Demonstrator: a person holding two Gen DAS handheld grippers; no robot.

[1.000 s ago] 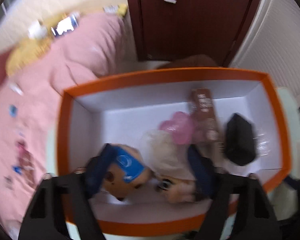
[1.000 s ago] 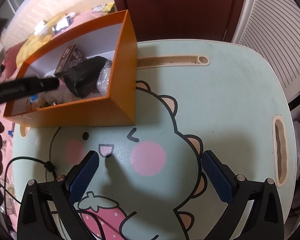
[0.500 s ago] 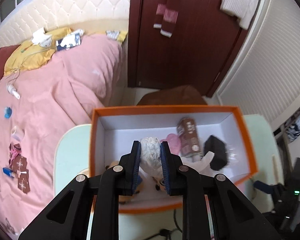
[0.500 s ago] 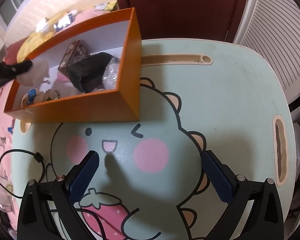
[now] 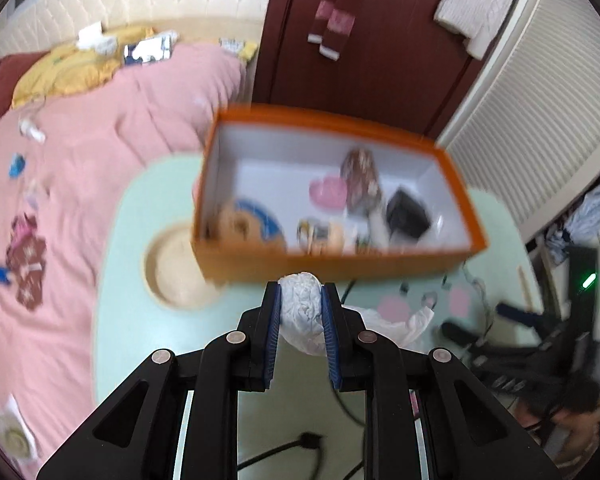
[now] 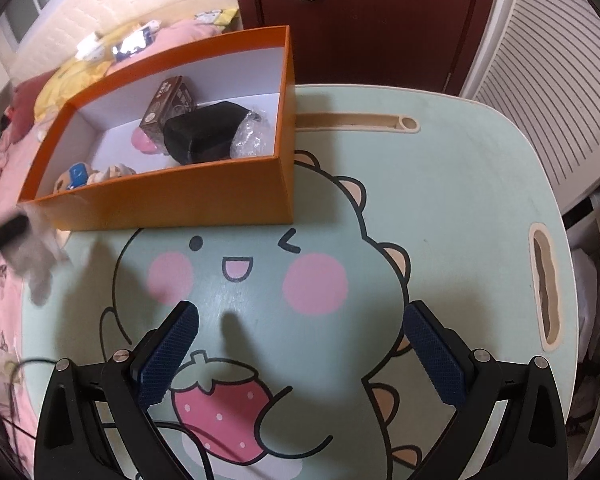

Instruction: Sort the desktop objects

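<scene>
The left gripper (image 5: pixel 300 312) pinches a crumpled white tissue (image 5: pixel 303 307) between its fingers, above the counter (image 6: pixel 460 200) just in front of the orange box (image 6: pixel 180 200). The box stands at the far left corner of the counter. The right gripper (image 6: pixel 300 344) has its fingers spread wide and holds nothing, over the near edge.

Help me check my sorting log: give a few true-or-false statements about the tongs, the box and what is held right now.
1. The left tongs are shut on a white wad. True.
2. The right tongs hold the black pouch. False: they are open and hold nothing; the pouch lies in the box.
3. The wad is inside the box. False: it is outside, in front of it.
4. The box stands on the table. True.
</scene>
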